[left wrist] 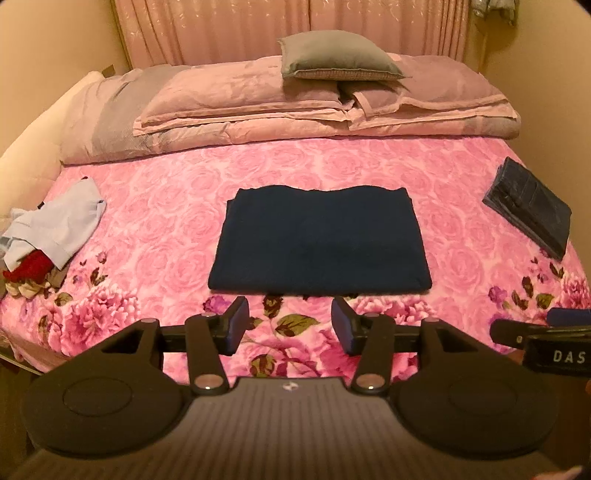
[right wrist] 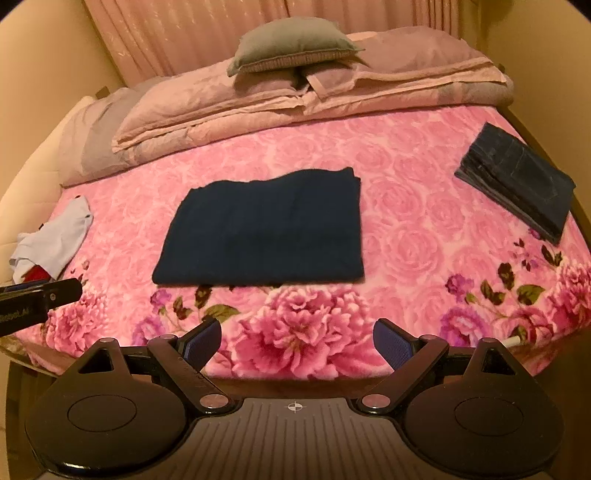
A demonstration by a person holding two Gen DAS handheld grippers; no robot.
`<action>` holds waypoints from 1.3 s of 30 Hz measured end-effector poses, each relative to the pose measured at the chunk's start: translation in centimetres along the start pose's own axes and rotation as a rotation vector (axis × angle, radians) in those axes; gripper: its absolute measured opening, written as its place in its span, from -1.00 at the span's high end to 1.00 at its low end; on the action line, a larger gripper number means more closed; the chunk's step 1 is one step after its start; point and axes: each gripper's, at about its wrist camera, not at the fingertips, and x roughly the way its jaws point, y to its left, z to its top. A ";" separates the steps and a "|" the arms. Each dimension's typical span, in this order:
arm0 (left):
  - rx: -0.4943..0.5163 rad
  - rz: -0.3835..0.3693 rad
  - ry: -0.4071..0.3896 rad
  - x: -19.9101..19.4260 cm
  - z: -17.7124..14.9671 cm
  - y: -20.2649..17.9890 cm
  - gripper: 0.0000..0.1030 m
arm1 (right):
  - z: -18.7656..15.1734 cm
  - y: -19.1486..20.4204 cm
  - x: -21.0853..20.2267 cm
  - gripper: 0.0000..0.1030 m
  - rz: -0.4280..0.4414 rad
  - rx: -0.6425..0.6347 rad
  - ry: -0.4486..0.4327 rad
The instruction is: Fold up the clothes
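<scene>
Two grippers hang empty above the near edge of the bed, and the folded navy garment (left wrist: pixel 319 242) lies just beyond both of them, flat on the pink rose-patterned blanket (left wrist: pixel 166 229). Its long axis runs left to right across the bed, with the near hem parallel to the bed's edge. The left gripper (left wrist: pixel 290 325) stands with its jaws apart and nothing between the pads, and it sits almost squarely in front of the garment's near edge. The right gripper (right wrist: pixel 297 341) is spread wider, also holding nothing, and from its view the garment lies ahead and somewhat to the left, so the left hand looks the nearer of the two. Judging by its neat rectangle, this piece seems finished, or close to it. At the far right of the blanket rest folded dark jeans (left wrist: pixel 530 212), well apart from the navy piece. At the left edge lies a crumpled heap of unfolded clothes (left wrist: pixel 51 230), light blue over red, probably the next work. Stacked pink bedding (left wrist: pixel 325 107) with a grey cushion (left wrist: pixel 340 59) on top fills the far end, before pink curtains (left wrist: pixel 295 26) and cream walls.
</scene>
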 end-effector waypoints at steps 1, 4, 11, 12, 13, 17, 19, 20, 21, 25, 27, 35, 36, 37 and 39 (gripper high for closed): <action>-0.003 0.002 -0.002 -0.1 0.0 0.2 0.05 | 0.1 0.2 0.1 -0.78 0.000 -0.005 0.004; -0.022 0.012 0.001 -0.4 -0.1 0.9 0.04 | 0.3 1.2 0.4 -0.78 0.001 -0.027 0.023; -0.057 0.028 0.029 0.2 -0.4 2.4 0.03 | 0.0 2.7 1.5 -0.79 0.003 -0.070 0.059; -0.058 0.027 0.033 0.3 -0.5 2.4 0.03 | 0.0 2.7 1.6 -0.79 0.002 -0.070 0.065; -0.060 0.027 0.039 0.4 -0.6 2.4 0.03 | 0.0 2.7 1.8 -0.79 0.001 -0.071 0.070; -0.060 0.029 0.059 0.9 -0.9 2.3 0.03 | -0.1 2.5 2.3 -0.79 -0.002 -0.067 0.092; -0.060 0.031 0.064 1.1 -0.9 2.2 0.03 | 0.0 2.3 2.6 -0.79 -0.003 -0.063 0.098; -0.060 0.032 0.066 1.2 -0.9 2.2 0.03 | 0.0 2.3 2.6 -0.79 -0.003 -0.062 0.100; -0.059 0.033 0.066 1.3 -0.8 2.2 0.03 | 0.2 2.3 2.7 -0.79 -0.004 -0.060 0.101; -0.060 0.036 0.073 1.8 -0.6 2.3 0.02 | 0.5 2.3 3.0 -0.79 0.000 -0.063 0.104; -0.065 0.036 0.076 2.0 -0.5 2.4 0.01 | 0.7 2.4 3.3 -0.79 0.002 -0.068 0.107; -0.093 0.041 0.096 3.4 -0.3 3.8 0.02 | 1.7 3.3 4.5 -0.79 0.007 -0.089 0.115; -0.095 0.041 0.101 3.6 -0.3 4.0 0.02 | 1.9 3.4 4.7 -0.79 0.008 -0.088 0.117; -0.098 0.041 0.107 3.9 -0.2 4.3 0.01 | 2.0 3.6 5.0 -0.79 0.009 -0.086 0.121; -0.108 0.040 0.117 4.5 -0.1 5.0 0.01 | 2.3 3.9 5.7 -0.79 0.012 -0.081 0.132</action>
